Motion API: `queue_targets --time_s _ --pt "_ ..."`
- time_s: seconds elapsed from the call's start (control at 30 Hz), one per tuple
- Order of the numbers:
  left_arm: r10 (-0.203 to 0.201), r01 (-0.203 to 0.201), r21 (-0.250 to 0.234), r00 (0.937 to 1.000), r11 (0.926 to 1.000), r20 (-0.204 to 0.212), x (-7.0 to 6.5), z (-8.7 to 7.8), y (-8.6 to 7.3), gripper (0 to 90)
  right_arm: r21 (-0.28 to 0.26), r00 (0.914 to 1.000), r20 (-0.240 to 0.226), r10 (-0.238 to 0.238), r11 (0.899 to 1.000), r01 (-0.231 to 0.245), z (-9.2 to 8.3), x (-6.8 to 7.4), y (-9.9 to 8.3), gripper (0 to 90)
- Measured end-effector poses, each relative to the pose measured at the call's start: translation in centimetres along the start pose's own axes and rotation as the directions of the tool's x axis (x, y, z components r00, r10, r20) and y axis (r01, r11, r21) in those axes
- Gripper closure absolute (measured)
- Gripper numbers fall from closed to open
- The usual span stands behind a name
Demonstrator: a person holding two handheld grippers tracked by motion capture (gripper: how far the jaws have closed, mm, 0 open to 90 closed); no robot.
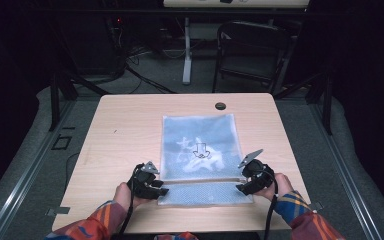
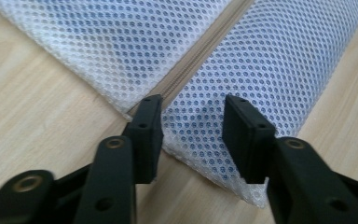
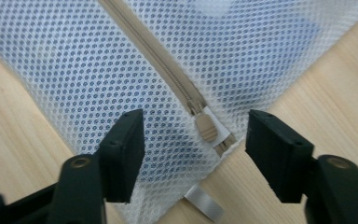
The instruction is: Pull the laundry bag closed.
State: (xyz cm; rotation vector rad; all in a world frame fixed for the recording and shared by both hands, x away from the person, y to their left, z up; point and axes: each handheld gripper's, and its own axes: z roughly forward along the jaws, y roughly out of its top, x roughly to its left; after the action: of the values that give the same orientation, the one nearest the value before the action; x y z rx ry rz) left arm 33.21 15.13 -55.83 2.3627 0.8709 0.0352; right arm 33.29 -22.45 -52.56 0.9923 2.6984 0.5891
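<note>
A white mesh zip bag with blue cloth inside lies flat on the wooden table. A beige zip runs across its near end. My left gripper sits at the bag's near-left edge. Its jaws stand apart, straddling the mesh corner beside the zip's end, and the pads do not press on it. My right gripper is at the near-right edge, open. The beige zip pull lies between its jaws without touching either one.
A small white tag sticks out from the bag's edge near the right gripper. A dark cable hole sits at the table's far side. Beyond the table stand a black chair and a white desk leg.
</note>
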Motion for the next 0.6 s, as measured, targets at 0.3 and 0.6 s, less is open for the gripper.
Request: queue_targets --time_s 0.3,0.6 --pt "-0.030 0.026 -0.061 0.9971 0.9978 -0.069 0.3 -3.2 -0.1 27.1 -0.069 0.9923 0.034 0.119 0.991 -0.116 -2.4 -0.9 -1.6 14.6" --pt "-0.041 0.031 -0.075 0.9887 0.9967 -0.144 -0.1 -5.8 -1.3 16.1 -0.084 0.9697 0.065 0.236 0.970 -0.230 -4.1 -1.2 -4.6 5.9"
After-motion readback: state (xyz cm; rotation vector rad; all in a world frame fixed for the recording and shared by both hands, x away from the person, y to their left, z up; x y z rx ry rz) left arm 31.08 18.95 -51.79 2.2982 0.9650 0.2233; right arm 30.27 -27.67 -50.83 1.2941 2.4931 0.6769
